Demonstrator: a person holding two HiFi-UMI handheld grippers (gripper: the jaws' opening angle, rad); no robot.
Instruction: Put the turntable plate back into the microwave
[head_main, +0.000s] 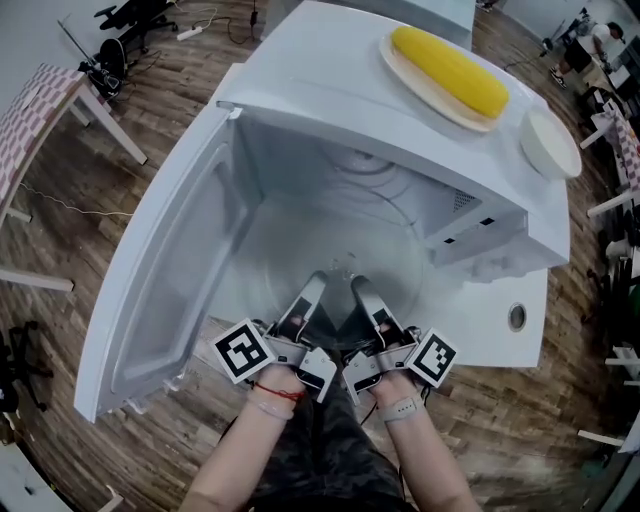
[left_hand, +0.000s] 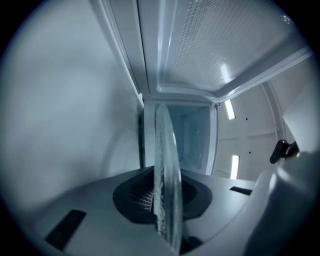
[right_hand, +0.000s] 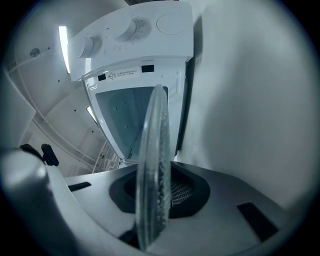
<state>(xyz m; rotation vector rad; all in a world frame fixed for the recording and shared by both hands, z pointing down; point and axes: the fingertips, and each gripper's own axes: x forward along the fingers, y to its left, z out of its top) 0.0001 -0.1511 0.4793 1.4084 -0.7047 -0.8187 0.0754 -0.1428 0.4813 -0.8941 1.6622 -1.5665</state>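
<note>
Clear glass with a pebbled rim, the round turntable plate (left_hand: 167, 190) is pinched at its near edge by the left gripper (head_main: 308, 300) and right gripper (head_main: 368, 300) side by side, at the mouth of the open white microwave (head_main: 330, 110). Farther back, on its smooth top, a yellow corn cob (head_main: 450, 70) lies on an oval tan dish (head_main: 412, 72), with a white bowl (head_main: 550, 143) nearby.

Grey-bodied left gripper (head_main: 313, 285) and right gripper (head_main: 362, 288), each carrying a black-and-white marker cube (head_main: 243, 350). Red band (head_main: 277, 392) on left wrist, pale strap (head_main: 402, 408) on right. Dark patterned trousers (head_main: 340, 455).
</note>
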